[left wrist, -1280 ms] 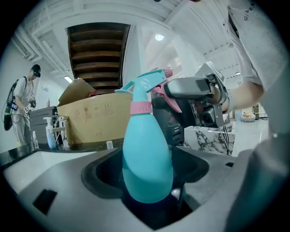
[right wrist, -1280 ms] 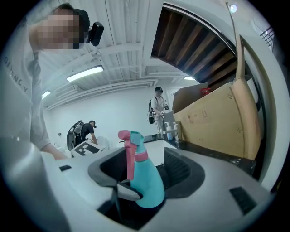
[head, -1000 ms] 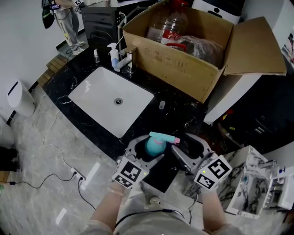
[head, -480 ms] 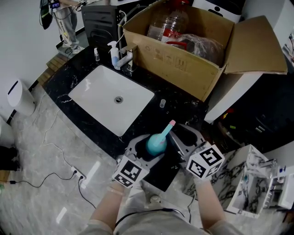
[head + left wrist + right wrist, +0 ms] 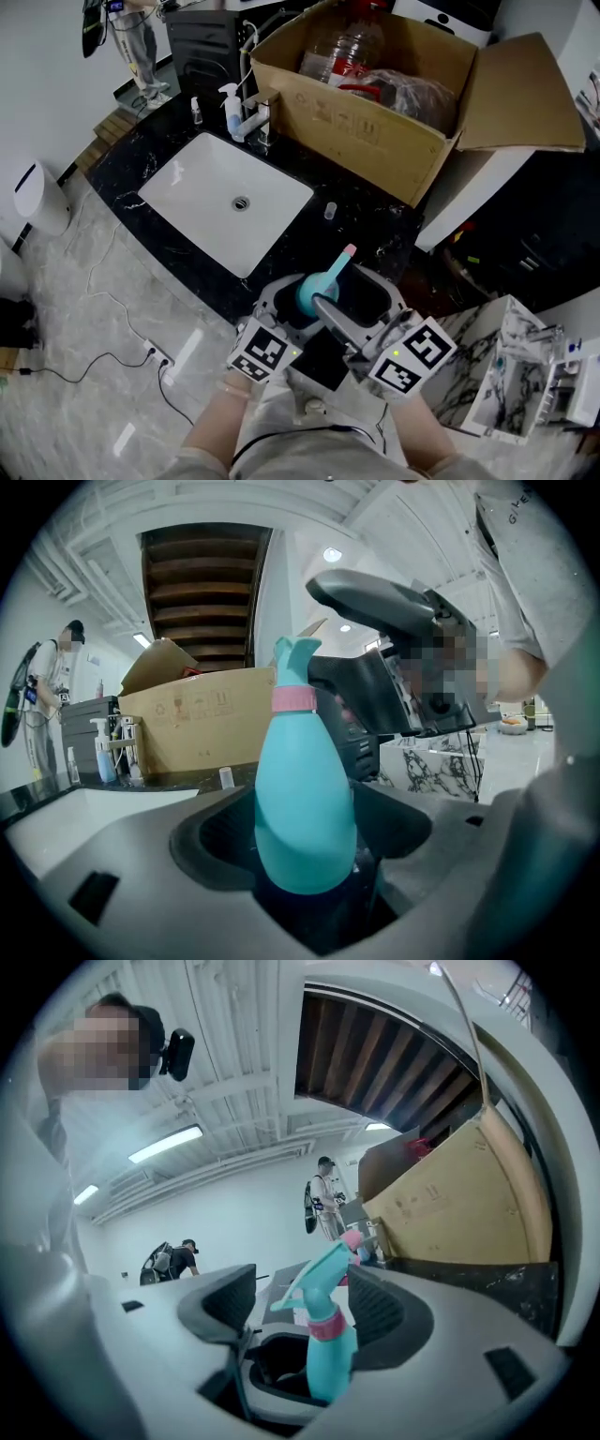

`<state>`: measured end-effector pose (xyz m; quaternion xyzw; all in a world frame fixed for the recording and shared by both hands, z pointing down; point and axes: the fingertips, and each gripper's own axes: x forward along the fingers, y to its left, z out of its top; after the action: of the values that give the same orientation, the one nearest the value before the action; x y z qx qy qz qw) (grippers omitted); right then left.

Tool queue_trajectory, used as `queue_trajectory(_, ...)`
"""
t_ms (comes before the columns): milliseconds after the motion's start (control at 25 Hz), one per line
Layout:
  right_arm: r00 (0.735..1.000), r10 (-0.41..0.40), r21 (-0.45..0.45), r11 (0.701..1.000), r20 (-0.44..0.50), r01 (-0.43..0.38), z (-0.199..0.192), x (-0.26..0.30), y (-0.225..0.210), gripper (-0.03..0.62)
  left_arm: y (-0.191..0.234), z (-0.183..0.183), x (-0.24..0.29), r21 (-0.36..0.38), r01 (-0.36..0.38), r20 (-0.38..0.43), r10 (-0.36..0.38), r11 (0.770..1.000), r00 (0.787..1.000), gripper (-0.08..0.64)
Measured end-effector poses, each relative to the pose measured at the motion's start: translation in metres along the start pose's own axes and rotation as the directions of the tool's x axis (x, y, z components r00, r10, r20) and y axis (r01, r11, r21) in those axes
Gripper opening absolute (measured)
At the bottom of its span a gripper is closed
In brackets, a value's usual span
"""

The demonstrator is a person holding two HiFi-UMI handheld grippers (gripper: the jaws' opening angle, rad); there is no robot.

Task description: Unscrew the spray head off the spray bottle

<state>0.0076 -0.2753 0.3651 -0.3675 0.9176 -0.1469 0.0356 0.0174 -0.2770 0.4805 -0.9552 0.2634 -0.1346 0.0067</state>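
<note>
Change: right claw (image 5: 305,1309) jaws opening after a twist (regripping, I'd say) | spray head (image 5: 319,1283): loose between them, turned, still on | left claw (image 5: 305,850): clamped round spray bottle (image 5: 305,789)

The right tongs (image 5: 302,1309) are opening, with the spray bottle (image 5: 330,1371) and its spray head (image 5: 315,1285) between them.

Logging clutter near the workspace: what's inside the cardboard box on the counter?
In the cardboard box: a large clear plastic bottle with red markings, and a crumpled clear plastic bag beside it. Whatever lies under them is covered, and the near wall hides the bottom.
</note>
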Motion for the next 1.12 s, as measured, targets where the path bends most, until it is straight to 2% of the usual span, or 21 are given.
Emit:
queue_trajectory(160,0.998,-0.042,-0.088,0.995,-0.055,0.037,-0.010,0.015,0.004,0.318,0.000,0.000,0.001,0.002,-0.004,-0.002,0.004,1.000,1.000,0.334)
queue_trajectory(320,0.993,-0.077,-0.167,0.984,-0.094,0.061,-0.016,0.014,-0.002,0.256,0.000,0.000,0.001,0.001,-0.003,-0.003,0.003,1.000,1.000,0.334)
queue_trajectory(520,0.991,-0.067,-0.183,0.982,-0.115,0.045,-0.017,0.002,-0.007,0.211,0.000,0.000,0.001,-0.003,-0.004,-0.002,0.004,1.000,1.000,0.334)
queue_trajectory(840,0.988,-0.122,-0.139,0.984,-0.095,0.108,-0.012,-0.020,-0.040,0.190,0.000,-0.001,0.002,-0.008,-0.003,-0.006,0.003,1.000,1.000,0.334)
queue_trajectory(1120,0.985,-0.153,-0.118,0.983,-0.079,0.143,-0.010,-0.009,-0.055,0.146,0.000,-0.001,0.001,-0.011,-0.005,-0.006,0.005,1.000,1.000,0.333)
